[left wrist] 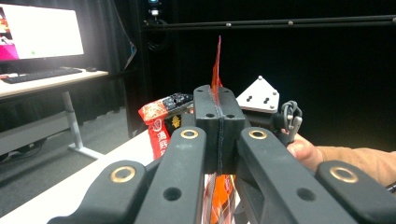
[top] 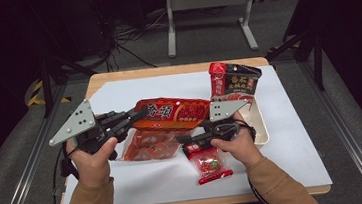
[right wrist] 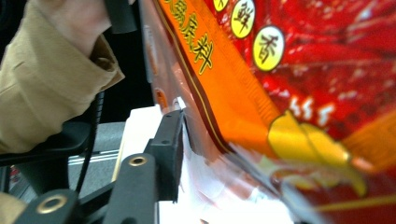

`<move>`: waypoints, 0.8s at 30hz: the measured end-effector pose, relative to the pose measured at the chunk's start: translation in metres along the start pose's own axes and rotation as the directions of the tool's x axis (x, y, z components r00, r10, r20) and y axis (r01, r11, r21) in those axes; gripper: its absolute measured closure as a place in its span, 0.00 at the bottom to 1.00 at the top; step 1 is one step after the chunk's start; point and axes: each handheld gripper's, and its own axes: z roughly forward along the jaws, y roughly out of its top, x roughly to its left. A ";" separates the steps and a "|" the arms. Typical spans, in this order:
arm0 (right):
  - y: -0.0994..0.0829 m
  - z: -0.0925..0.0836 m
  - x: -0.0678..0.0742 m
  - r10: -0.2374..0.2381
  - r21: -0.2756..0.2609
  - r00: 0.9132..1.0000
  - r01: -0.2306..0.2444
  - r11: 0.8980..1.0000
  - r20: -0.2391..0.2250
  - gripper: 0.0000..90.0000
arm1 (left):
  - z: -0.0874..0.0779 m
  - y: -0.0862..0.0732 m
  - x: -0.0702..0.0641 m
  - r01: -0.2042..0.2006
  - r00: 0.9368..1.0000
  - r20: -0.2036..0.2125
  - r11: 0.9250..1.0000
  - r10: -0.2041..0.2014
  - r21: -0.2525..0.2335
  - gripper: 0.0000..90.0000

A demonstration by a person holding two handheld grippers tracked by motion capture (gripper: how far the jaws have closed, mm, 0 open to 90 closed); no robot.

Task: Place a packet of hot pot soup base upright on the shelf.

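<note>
Your left gripper [top: 137,115] is clamped tight on the near-left edge of the big red-and-orange pouch [top: 170,118], holding that pouch lifted above the white mat [top: 283,137], and in the left gripper view the thin seal of the pouch stands up straight out of the pressed-together jaws. Your right gripper [top: 185,140] sits under the pouch's lower right part; one black jaw lies against the foil in the right gripper view, but whether the pair has bitten yet I cannot tell. You appear to be taking a second hold, probably to steady or pull the pouch open, so the next move calls for a firm pinch on the flat border, not the bulging middle. Just right of the pouch lies a small red packet [top: 209,164], and behind the pouch a dark box [top: 234,80] stands in a cream tray [top: 261,124]; open mat lies left of the pouch.
</note>
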 end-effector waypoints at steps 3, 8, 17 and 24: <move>0.001 0.001 0.001 -0.004 0.000 1.000 0.004 1.000 -0.014 0.67 | -0.001 0.000 0.000 -0.002 1.000 -0.002 1.000 0.002 -0.002 1.00; 0.005 0.000 0.005 -0.030 0.023 0.999 0.030 0.999 -0.029 0.77 | -0.002 -0.001 0.002 0.000 1.000 -0.015 1.000 0.000 -0.003 1.00; 0.020 -0.013 0.011 -0.056 0.086 0.998 0.057 0.995 -0.014 0.78 | -0.003 -0.003 0.006 0.020 1.000 -0.011 1.000 -0.020 -0.015 1.00; 0.028 -0.024 0.010 -0.049 0.127 0.999 0.049 0.991 -0.002 0.78 | -0.002 -0.005 0.009 0.034 0.999 -0.012 0.999 -0.034 -0.010 0.99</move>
